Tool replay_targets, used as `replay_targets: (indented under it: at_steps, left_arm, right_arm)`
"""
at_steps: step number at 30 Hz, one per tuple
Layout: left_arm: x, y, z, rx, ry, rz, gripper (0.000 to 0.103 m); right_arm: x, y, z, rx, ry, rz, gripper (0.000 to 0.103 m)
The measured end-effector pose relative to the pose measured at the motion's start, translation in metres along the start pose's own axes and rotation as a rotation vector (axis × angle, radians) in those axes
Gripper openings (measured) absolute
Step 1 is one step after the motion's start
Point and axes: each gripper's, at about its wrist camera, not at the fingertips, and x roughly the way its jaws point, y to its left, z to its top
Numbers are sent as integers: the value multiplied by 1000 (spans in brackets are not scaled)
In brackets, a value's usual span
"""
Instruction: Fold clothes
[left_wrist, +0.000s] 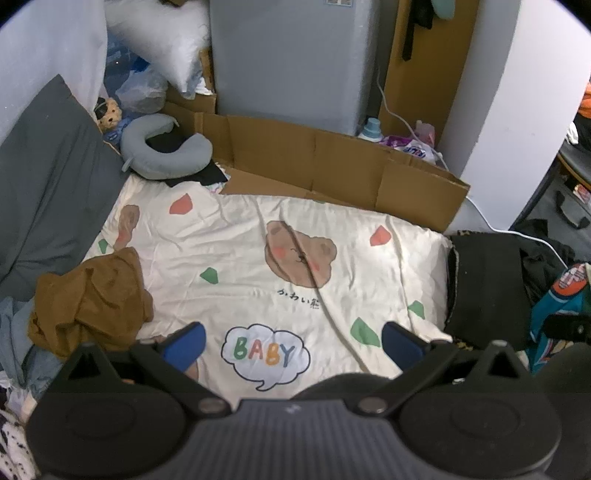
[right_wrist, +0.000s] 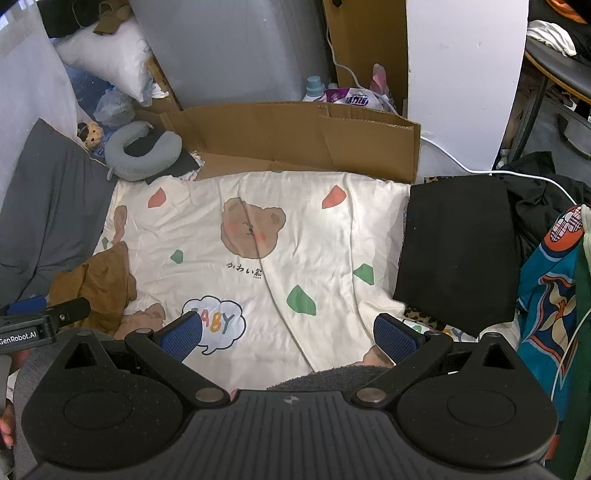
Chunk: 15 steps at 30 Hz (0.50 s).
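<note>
Lying crumpled at the quilt's near-left corner, the brown garment (left_wrist: 92, 299) sits just left of the left gripper (left_wrist: 293, 341), whose jaws are spread and empty. The right gripper (right_wrist: 288, 332), equally agape, hovers farther off, nearer the folded black garment (right_wrist: 458, 251). The left hand has the shorter reach.

The middle of the bed sheet (right_wrist: 314, 229) is lying open, a brown garment (right_wrist: 99, 280) crowding its left and folded black cloth (right_wrist: 458, 251) its right.

Count: 1 brown garment (left_wrist: 92, 295), 1 folded black garment (right_wrist: 458, 251), 1 bear-print quilt (right_wrist: 314, 229), 1 neck pillow (left_wrist: 166, 151), 2 grippers, 1 cardboard sheet (left_wrist: 332, 162).
</note>
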Motion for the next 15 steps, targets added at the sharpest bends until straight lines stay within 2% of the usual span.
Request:
replay_targets:
  at_steps: [15]
  left_arm:
    - [-1,-3,-3,1,-6,6,102]
  right_arm:
    - [-1,-1,-1,4,-5,2,102]
